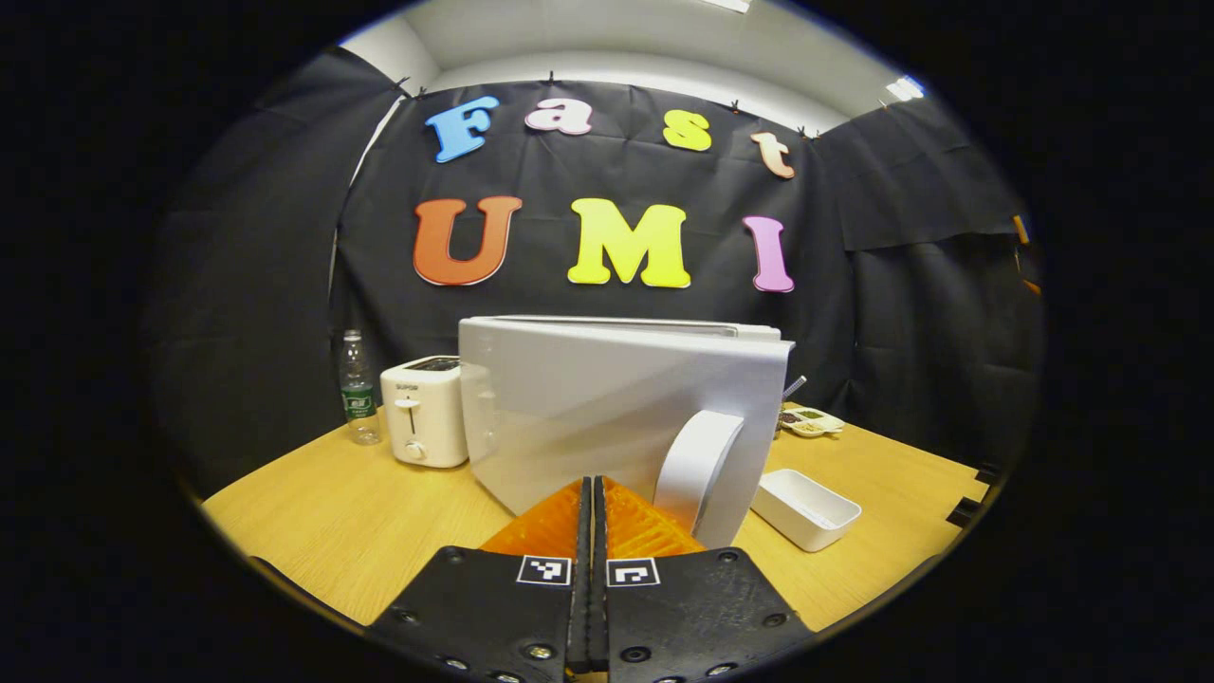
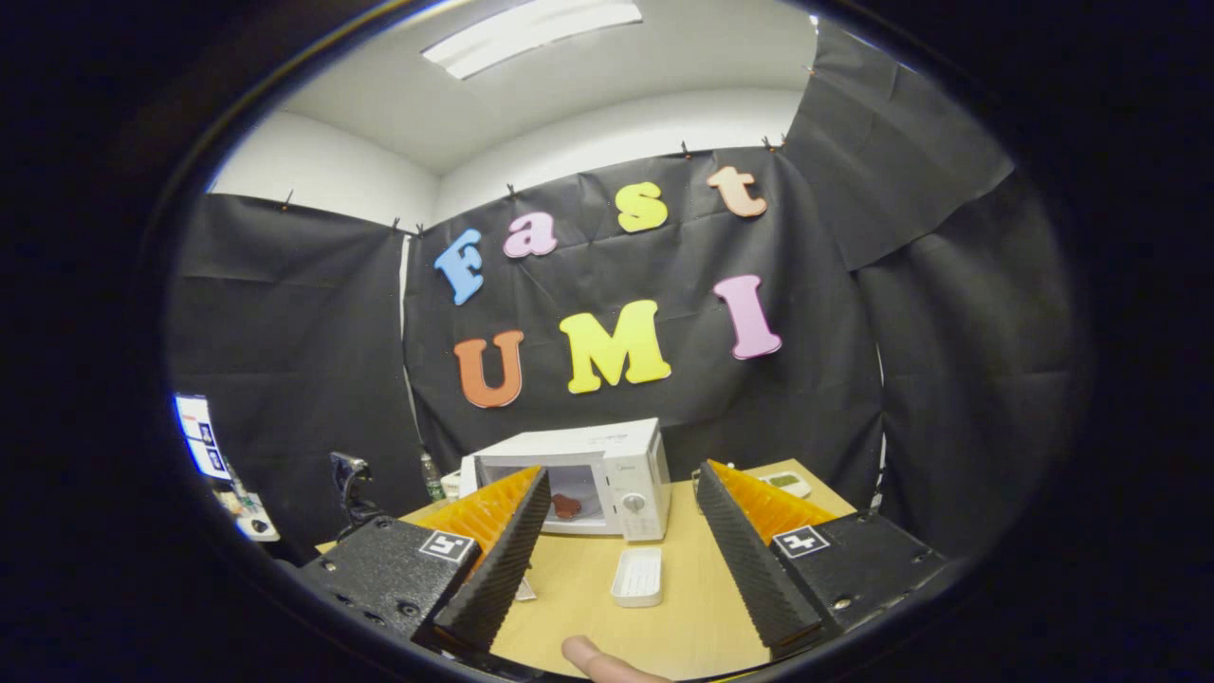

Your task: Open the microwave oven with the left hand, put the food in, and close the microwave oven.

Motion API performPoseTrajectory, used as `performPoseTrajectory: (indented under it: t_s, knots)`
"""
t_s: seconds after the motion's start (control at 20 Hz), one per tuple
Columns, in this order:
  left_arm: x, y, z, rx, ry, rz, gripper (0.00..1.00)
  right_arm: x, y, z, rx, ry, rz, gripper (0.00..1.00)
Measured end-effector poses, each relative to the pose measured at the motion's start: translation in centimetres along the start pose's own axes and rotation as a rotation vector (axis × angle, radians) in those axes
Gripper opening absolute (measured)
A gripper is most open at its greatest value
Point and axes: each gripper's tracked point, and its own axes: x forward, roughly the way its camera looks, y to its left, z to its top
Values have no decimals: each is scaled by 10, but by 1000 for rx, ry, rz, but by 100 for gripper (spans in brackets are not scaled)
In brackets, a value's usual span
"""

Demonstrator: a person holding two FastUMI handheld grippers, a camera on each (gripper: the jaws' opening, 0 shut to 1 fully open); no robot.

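Observation:
The white microwave [image 2: 621,451] stands at the back of the wooden table with its cavity showing, and a brown piece of food [image 2: 566,506] lies inside. In the left gripper view its door [image 1: 607,408] is swung out toward me, outer face and curved handle [image 1: 697,465] showing. My left gripper [image 1: 590,486] is shut with nothing between its orange fingers, its tips just in front of the door's lower edge, left of the handle. My right gripper [image 2: 623,470] hangs open and empty well back from the microwave.
A white toaster [image 1: 425,411] and a water bottle [image 1: 358,389] stand left of the door. A white empty container [image 1: 806,507] lies right of it on the table [image 1: 332,512], with a small dish of items [image 1: 811,420] behind. A person's fingertip [image 2: 593,659] shows at the table's near edge.

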Motion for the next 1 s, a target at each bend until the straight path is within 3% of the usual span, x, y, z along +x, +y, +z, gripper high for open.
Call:
performPoseTrajectory:
  t_s: [0.4, 0.45, 0.7, 1.0]
  knots:
    - [69, -62, 8, 18, -35, -62, 0, -10, -30, 9, 11, -32, -16, 87]
    - [77, -66, 9, 3, -35, -66, 0, -11, -35, 11, 7, -40, -24, 99]
    - [119, -88, 11, -54, -28, -84, 0, -9, -59, 6, 25, -45, -43, 99]
    - [164, -101, 4, -30, 0, -82, 0, 0, -90, -7, 63, -16, -73, 99]
